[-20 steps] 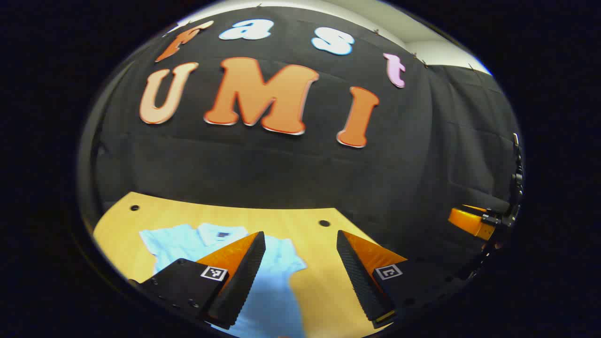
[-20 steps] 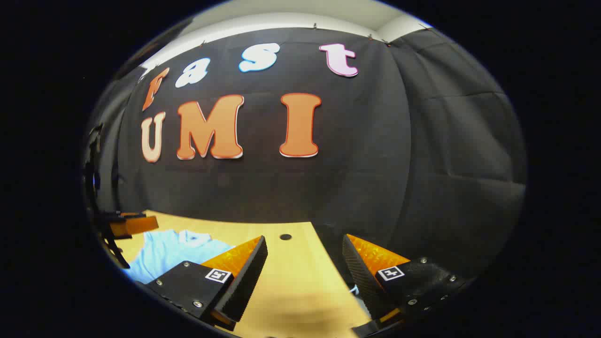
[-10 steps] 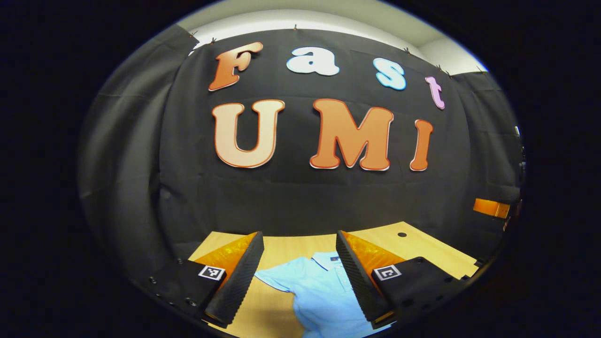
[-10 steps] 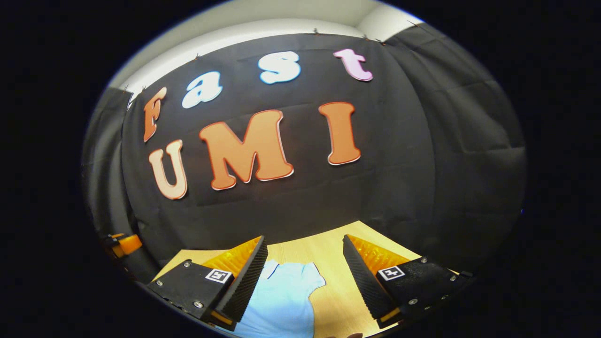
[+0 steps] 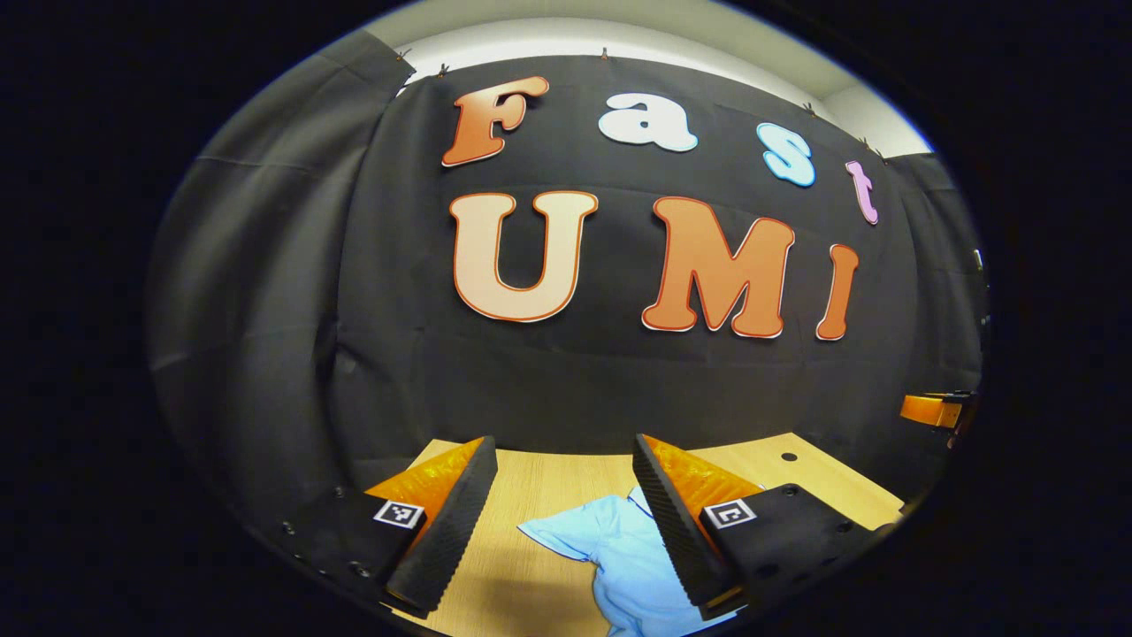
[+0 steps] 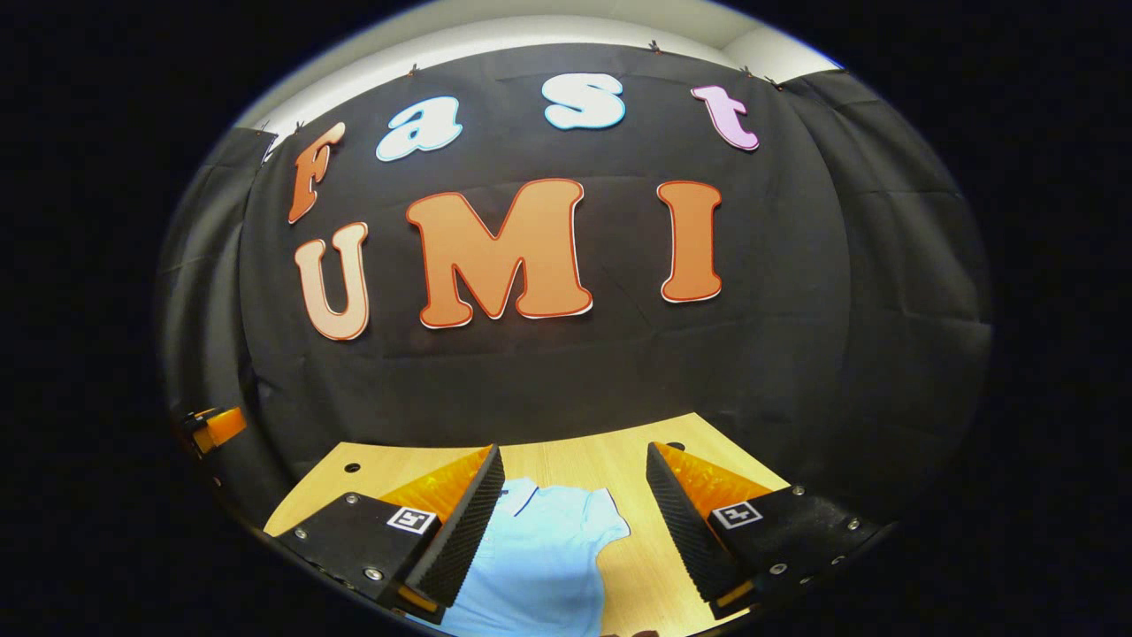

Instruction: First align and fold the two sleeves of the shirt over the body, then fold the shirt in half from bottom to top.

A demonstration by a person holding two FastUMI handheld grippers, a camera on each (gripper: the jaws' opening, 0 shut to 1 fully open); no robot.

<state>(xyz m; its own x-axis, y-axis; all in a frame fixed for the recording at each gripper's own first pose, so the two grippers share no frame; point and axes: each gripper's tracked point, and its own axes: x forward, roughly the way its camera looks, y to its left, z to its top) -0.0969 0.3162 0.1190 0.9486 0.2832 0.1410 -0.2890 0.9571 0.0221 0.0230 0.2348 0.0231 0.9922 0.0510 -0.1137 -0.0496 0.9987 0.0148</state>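
1. Left gripper view: left gripper (image 5: 562, 522) hangs above the wooden table (image 5: 522, 482), fingers wide apart, gripping nothing.
2. Light blue shirt (image 5: 619, 553) lies flat on the table, one sleeve between those fingers.
3. Right gripper view: right gripper (image 6: 575, 522) also spread and empty, over the shirt's other sleeve (image 6: 606, 526).

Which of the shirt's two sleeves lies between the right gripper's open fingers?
The sleeve spread flat toward the right gripper side of the shirt; the other sleeve lies between the left gripper's fingers instead.
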